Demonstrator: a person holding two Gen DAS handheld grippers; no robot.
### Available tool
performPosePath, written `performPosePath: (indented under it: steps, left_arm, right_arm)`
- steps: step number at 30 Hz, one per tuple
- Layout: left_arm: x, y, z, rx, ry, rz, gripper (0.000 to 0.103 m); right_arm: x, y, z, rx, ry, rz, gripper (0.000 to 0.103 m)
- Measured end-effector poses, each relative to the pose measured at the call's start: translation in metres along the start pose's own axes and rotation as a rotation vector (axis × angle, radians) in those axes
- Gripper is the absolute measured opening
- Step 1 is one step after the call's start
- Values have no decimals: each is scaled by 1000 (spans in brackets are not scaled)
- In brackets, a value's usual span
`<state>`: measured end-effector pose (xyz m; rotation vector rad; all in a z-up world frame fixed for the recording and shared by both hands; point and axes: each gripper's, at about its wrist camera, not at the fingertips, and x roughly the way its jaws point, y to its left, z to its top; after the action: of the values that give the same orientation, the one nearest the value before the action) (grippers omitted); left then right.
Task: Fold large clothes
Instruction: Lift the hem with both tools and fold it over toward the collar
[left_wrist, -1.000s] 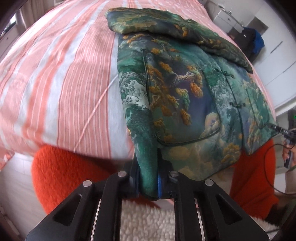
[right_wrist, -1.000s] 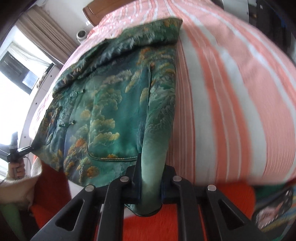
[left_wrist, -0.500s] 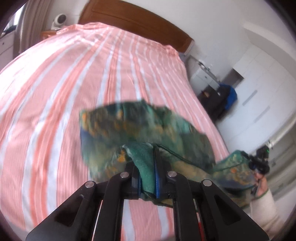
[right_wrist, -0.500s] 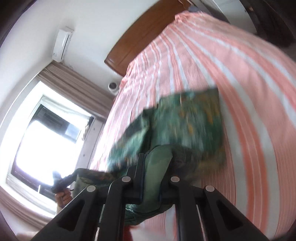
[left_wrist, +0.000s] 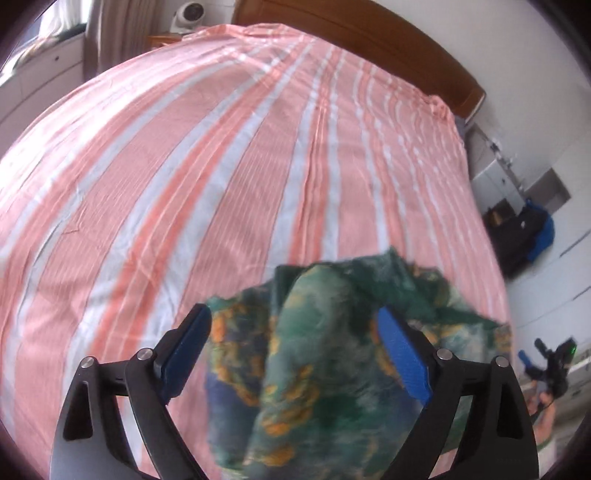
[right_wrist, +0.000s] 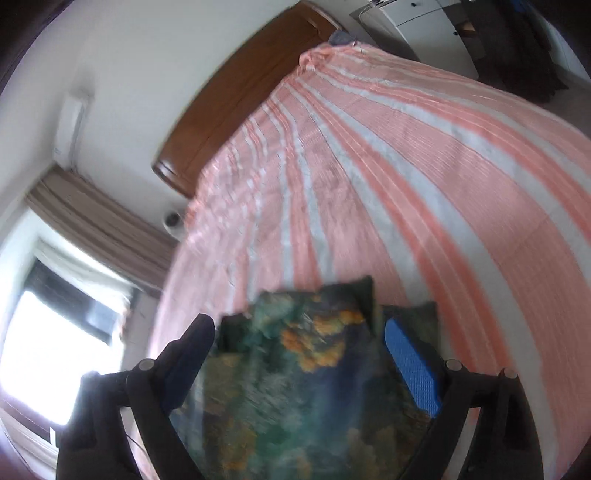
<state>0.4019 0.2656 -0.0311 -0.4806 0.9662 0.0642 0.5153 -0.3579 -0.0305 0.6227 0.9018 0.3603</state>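
- The left gripper (left_wrist: 293, 349) is hovering with its 2 fingers spread wide, gripping nothing — the green patterned jacket (left_wrist: 317, 373) is bunching up between them.
- The right gripper (right_wrist: 299, 354) is likewise gaping wide, closed on nothing, with the jacket (right_wrist: 295, 387) lying blurred between its blue pads (right_wrist: 413, 369).
- The jacket is sitting on the near end of the pink-striped bed (left_wrist: 229, 177) — the wooden headboard (right_wrist: 236, 96) is standing at the far end.

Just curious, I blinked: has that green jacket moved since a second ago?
Yes. The jacket was spread flat; now it is bunched, its near edge carried toward the headboard, between open left tongs.
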Motion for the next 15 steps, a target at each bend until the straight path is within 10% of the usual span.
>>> performPosePath:
  steps: [3,6,8,15]
  left_arm:
    - [42,-4,-17,86,91,85,86]
    - [73,-18,-40,145,153,96,11]
    - [69,-35,-47,228,100,160,9]
    - [28,-57,-27,287,-160,215,7]
  right_arm:
    - [37,9,-27,-172,185,-153,93]
    - [69,18,-52,-307,231,-280,54]
    - [79,21,-57,-345,205,-364,24]
    - [28,84,-44,-529,-90,-395,16]
